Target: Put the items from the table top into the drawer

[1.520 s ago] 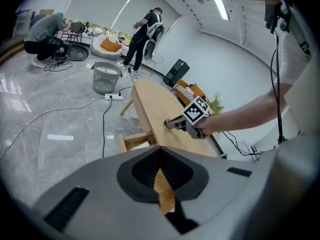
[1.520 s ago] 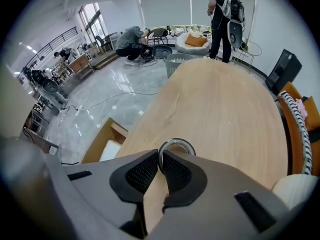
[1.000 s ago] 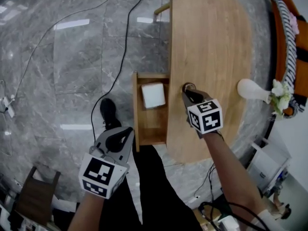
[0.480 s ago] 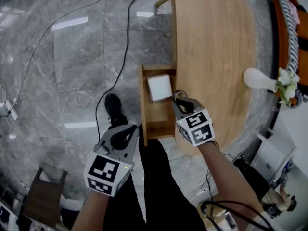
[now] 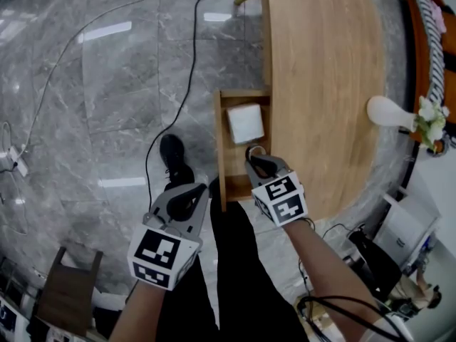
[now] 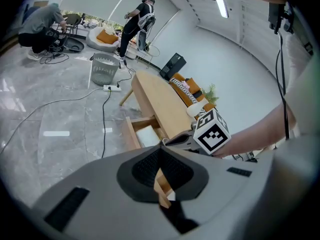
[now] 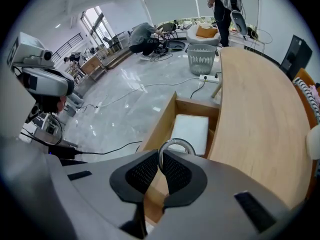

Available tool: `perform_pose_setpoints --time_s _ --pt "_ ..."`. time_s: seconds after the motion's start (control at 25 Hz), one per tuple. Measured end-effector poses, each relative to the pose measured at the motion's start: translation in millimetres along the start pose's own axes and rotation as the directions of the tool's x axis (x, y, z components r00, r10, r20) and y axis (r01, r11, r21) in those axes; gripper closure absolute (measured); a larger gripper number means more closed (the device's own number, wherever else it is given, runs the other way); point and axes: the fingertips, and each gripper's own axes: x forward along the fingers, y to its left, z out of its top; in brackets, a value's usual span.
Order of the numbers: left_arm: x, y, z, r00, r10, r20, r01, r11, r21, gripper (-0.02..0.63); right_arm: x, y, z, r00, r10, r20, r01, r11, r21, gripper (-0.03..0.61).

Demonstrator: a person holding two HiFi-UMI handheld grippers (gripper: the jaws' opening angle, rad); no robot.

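My right gripper [image 5: 258, 161] is shut on a thin clear ring [image 5: 254, 150], which it holds over the near half of the open wooden drawer [image 5: 221, 155]. In the right gripper view the ring [image 7: 176, 145] stands up from between the dark pads [image 7: 145, 171], above the drawer [image 7: 159, 126]. A white square box [image 5: 246, 123] lies in the drawer's far half. The drawer hangs from the left side of the oval wooden table [image 5: 328, 84]. My left gripper [image 5: 194, 194] hangs shut and empty over the floor, left of the drawer's front.
A white vase with flowers [image 5: 390, 112] lies at the table's right edge. A black cable [image 5: 182, 84] runs over the grey marble floor. A dark shoe [image 5: 173, 161] stands left of the drawer. A wire wastebasket [image 7: 201, 58] and people are far back.
My right gripper has carried the ring left, off the table top and over the open drawer. The left gripper has barely shifted.
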Motion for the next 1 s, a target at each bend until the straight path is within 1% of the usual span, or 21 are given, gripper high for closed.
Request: perform_pose_setpoints --time_s 0.24,0.4,0.56,0.68,0.76,0.8,1.0 --pt "-8.0 11.5 -9.4 1.000 0.016 0.001 -0.016 1.000 -0.014 0.613 16.3 7.2 -14.7 0.999 0.023 -0.039 -0.020 0.997 0.072 0.523" --pt "-10.7 19.9 -17.2 1.000 0.026 -0.001 -0.026 0.999 -0.031 0.613 30.4 9.7 -25.7 0.997 0.017 -0.082 -0.008 0.994 0.105 0.522" --pt "-14.0 26.6 -19.6 0.999 0.034 -0.003 -0.034 0.999 -0.041 0.614 40.0 6.5 -31.9 0.993 -0.002 -0.118 0.020 0.989 0.146 0.520" --pt "-16.5 29.6 -20.3 0.999 0.034 -0.015 -0.034 0.999 -0.040 0.612 39.8 2.5 -33.5 0.992 -0.017 -0.128 0.039 0.984 0.176 0.511" --pt "-19.9 32.2 -19.4 0.999 0.036 -0.023 -0.036 0.999 -0.035 0.613 38.3 1.4 -33.1 0.991 -0.018 -0.131 0.044 0.981 0.192 0.470" --pt "-22.9 33.3 -18.2 0.999 0.038 -0.026 -0.038 0.999 -0.031 0.612 37.2 2.8 -33.2 0.991 -0.014 -0.134 0.041 0.980 0.197 0.465" --pt "-42.7 35.0 -4.8 0.998 0.056 -0.027 -0.056 0.998 -0.013 0.613 18.4 12.3 -27.3 0.992 0.000 -0.125 0.025 0.980 0.199 0.465"
